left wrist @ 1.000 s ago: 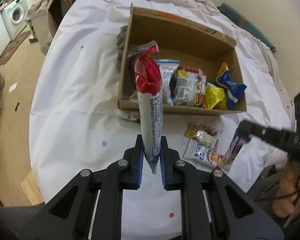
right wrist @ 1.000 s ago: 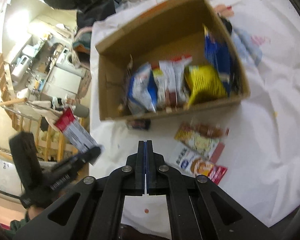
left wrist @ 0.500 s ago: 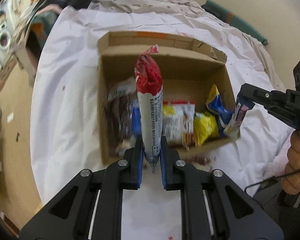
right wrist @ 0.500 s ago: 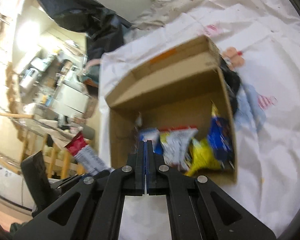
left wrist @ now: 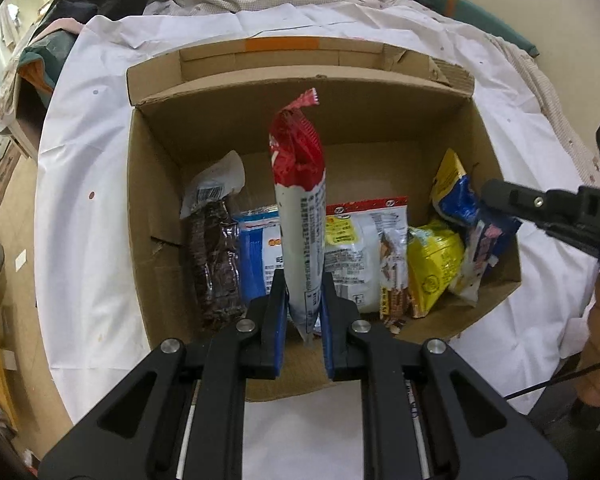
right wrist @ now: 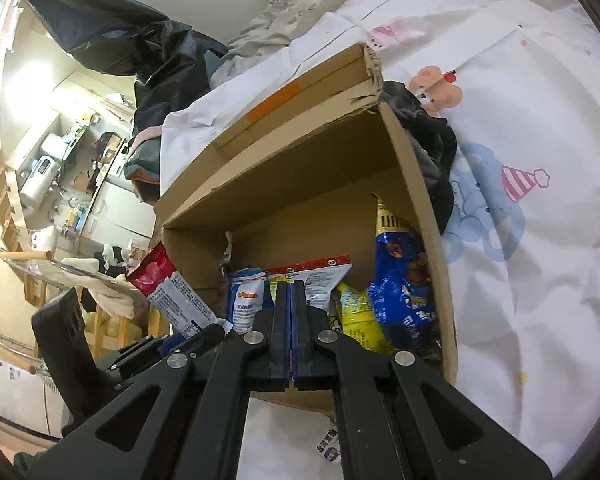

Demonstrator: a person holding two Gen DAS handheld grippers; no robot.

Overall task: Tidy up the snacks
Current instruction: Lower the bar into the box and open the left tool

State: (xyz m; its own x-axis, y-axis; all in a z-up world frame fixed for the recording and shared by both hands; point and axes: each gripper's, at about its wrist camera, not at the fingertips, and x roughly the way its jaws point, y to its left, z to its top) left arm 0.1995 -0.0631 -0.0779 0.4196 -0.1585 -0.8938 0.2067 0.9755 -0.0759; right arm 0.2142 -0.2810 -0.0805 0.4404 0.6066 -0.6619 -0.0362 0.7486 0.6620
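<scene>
Packet-carrying right now, with both hands. Squeezing the left gripper (left wrist: 303, 300) shut on the bottom end of a long red and white packet (left wrist: 300, 200), holding it standing up straight between the blue pads. Hanging it over the near side of the cardboard box (left wrist: 300, 92), with the row of snacks just ahead of the fingers and below: a brown bar pack (left wrist: 216, 260) a little to the left, a yellow bag (left wrist: 432, 264) to the right. Pressing the right gripper (right wrist: 291, 320) shut too, and, seen from the left gripper, looking like pinching a thin packet (left wrist: 482, 248) at the box's far right end.

Moving in close since a second ago. Back then, looking at the box from further off, with loose packets lying on the white sheet (left wrist: 80, 240) between the left gripper and the box. Now filling most of that view with the box, and no longer seeing those loose packets. Back then, reaching the right gripper down among them; now bringing one over the box wall. Most likely getting ready to drop both packets in with the others. Not letting go of either yet.
</scene>
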